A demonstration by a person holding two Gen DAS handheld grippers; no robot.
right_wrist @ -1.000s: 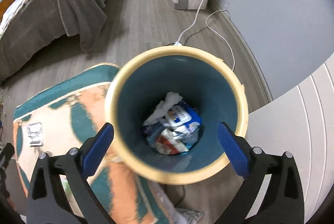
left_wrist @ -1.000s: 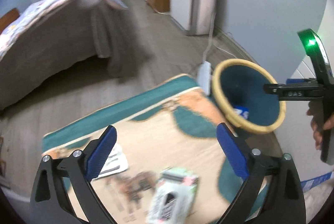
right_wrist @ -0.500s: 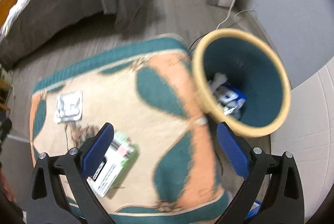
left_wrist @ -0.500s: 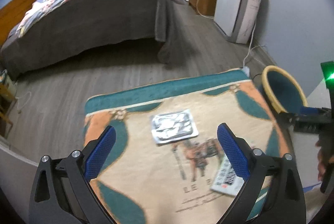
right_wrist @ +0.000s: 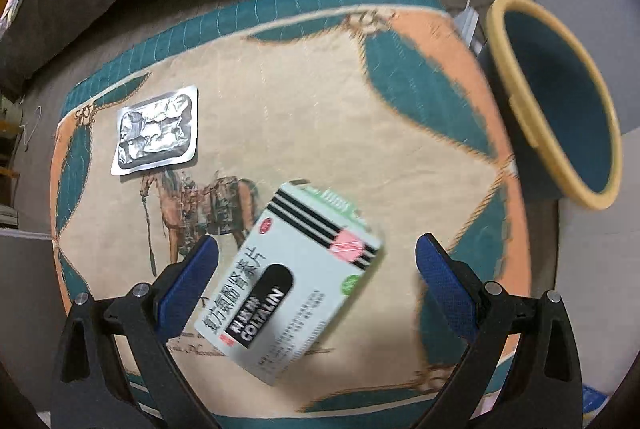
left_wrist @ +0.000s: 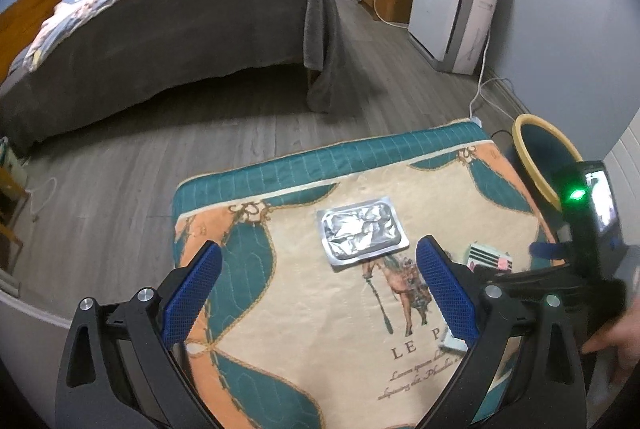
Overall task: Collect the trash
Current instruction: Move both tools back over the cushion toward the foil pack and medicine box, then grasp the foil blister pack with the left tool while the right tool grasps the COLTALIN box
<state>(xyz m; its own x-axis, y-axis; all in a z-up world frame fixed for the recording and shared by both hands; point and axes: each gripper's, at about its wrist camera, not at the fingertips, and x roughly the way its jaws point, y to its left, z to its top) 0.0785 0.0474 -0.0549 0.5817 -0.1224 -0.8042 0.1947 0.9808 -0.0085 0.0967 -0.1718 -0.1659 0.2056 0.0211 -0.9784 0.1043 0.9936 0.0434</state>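
The right hand-held gripper hangs wide open over the medicine box, which lies flat and skewed on the horse-print mat, well short of the yellow-rimmed bin. Best to turn and square up across the box's narrow width before closing — it looks light, likely empty, though blur hides detail. The left hand-held gripper, also open, faces the crumpled foil blister pack further from the bin.

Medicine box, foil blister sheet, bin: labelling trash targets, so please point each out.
Medicine box (right_wrist: pixel 292 285), right wrist view, printed top face.
Foil blister sheet (left_wrist: pixel 362 229), left wrist view, crinkled middle.
Bin (right_wrist: pixel 520 101), right wrist view, yellow rim.
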